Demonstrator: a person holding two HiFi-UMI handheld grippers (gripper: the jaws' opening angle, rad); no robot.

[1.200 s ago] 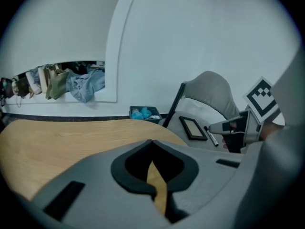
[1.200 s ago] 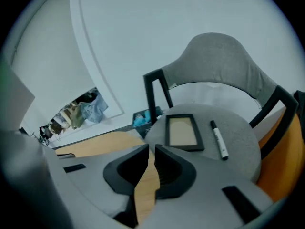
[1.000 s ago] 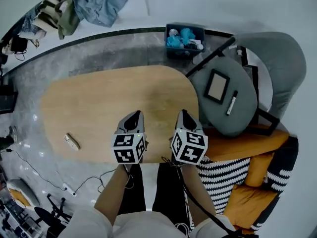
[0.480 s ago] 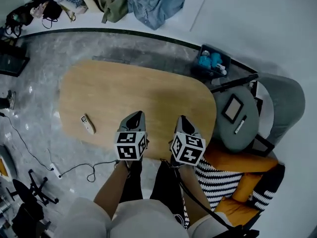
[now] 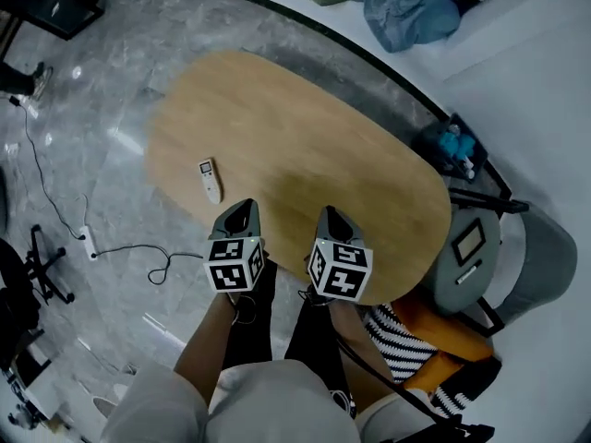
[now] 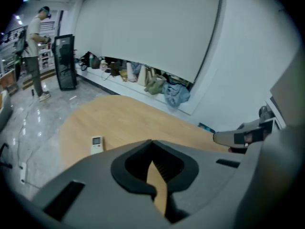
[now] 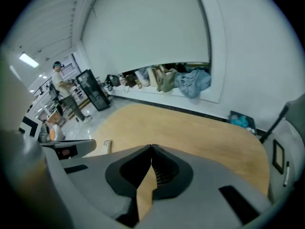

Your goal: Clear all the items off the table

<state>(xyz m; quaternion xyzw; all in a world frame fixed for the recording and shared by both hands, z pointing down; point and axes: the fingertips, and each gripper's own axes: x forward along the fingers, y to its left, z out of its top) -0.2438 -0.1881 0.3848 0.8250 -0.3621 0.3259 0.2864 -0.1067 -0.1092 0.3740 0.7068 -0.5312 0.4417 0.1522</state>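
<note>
A small white remote control (image 5: 210, 179) lies near the left edge of the oval wooden table (image 5: 305, 146); the left gripper view also has the remote (image 6: 96, 144), and the right gripper view catches it too (image 7: 106, 146). My left gripper (image 5: 242, 214) hovers over the table's near edge, just right of and below the remote, jaws shut and empty. Beside it, my right gripper (image 5: 330, 218) is also shut with nothing in it. Both point down over the wood.
A grey chair (image 5: 480, 257) with a framed tablet and a pen stands at the table's right end, a blue bin (image 5: 450, 149) behind it. Clothes (image 5: 406, 5) lie along the wall. A power cable (image 5: 120, 247) trails on the floor at left. A person (image 6: 35, 42) stands far off.
The view has swung round: table and remote have shifted up and right in the head view. Both grippers have stayed shut, side by side over the near edge, closer to the remote now.
</note>
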